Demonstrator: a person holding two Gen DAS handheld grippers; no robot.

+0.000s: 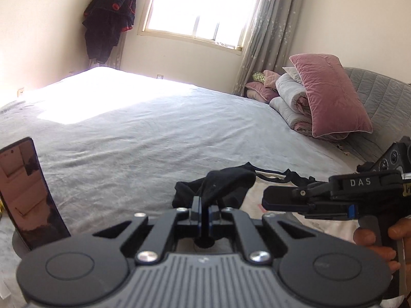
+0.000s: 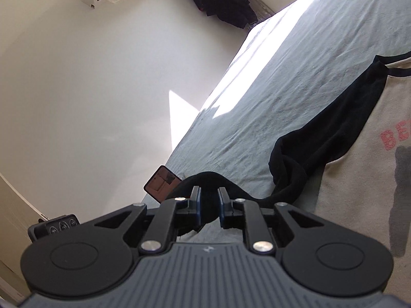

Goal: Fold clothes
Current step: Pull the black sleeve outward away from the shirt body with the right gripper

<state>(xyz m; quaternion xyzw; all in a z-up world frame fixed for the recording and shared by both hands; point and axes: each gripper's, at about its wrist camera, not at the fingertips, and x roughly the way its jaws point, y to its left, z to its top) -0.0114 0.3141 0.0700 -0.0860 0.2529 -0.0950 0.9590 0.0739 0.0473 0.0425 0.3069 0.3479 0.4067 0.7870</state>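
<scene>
Right gripper (image 2: 208, 200) pinching black sleeve (image 2: 331, 131), cream shirt (image 2: 359, 179) on grey bed (image 2: 269, 82)

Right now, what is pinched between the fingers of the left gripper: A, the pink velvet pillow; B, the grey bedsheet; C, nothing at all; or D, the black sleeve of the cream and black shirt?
D: in the left wrist view the left gripper is shut on a fold of the shirt's black sleeve, which rises off the grey bedsheet, while the pink velvet pillow leans far off by the headboard.
</scene>
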